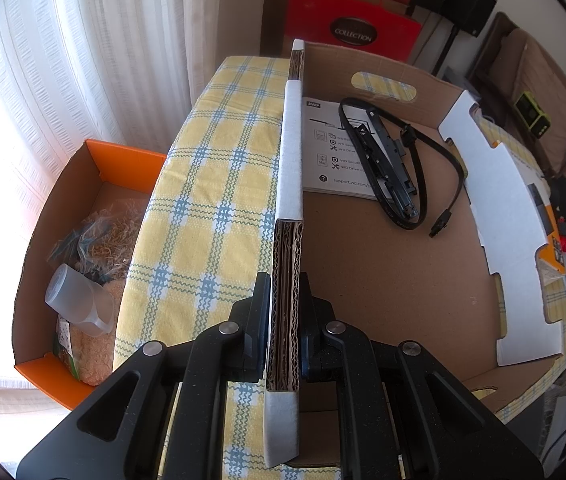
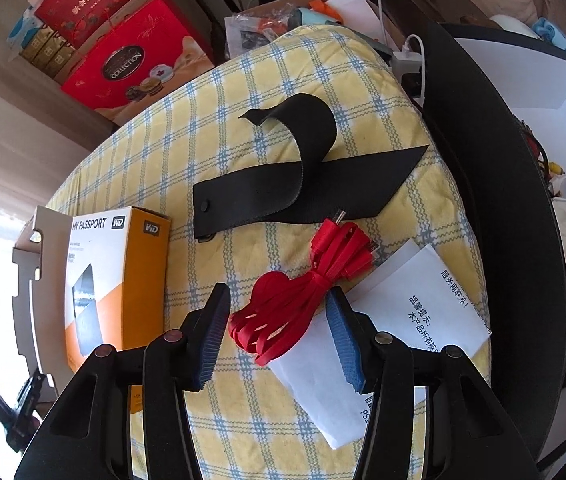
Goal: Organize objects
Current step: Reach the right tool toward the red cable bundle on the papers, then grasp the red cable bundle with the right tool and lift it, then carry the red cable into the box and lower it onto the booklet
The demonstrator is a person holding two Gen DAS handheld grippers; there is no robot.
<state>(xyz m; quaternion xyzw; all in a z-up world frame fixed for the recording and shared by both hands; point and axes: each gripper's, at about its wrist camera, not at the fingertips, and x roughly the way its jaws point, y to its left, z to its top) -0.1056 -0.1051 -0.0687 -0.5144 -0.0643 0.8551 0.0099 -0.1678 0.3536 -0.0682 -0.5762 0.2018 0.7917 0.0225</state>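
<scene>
Left tool (image 1: 285,320) clamped on the cardboard box (image 1: 383,264) wall. Box holds a black cable (image 1: 423,168) and leaflet (image 1: 335,152). Right tool (image 2: 279,332), wide open, straddles a red cable (image 2: 303,292).

Window: bright daylight through white sheer curtains (image 1: 83,60)
Table cover: yellow-and-blue checked cloth (image 2: 211,120)
Backdrop: stacked red gift boxes (image 2: 123,64)

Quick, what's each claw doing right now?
Left gripper: shut on the brown corrugated cardboard box's wall.
Right gripper: open, around the bundled red flat cable, not gripping.
</scene>
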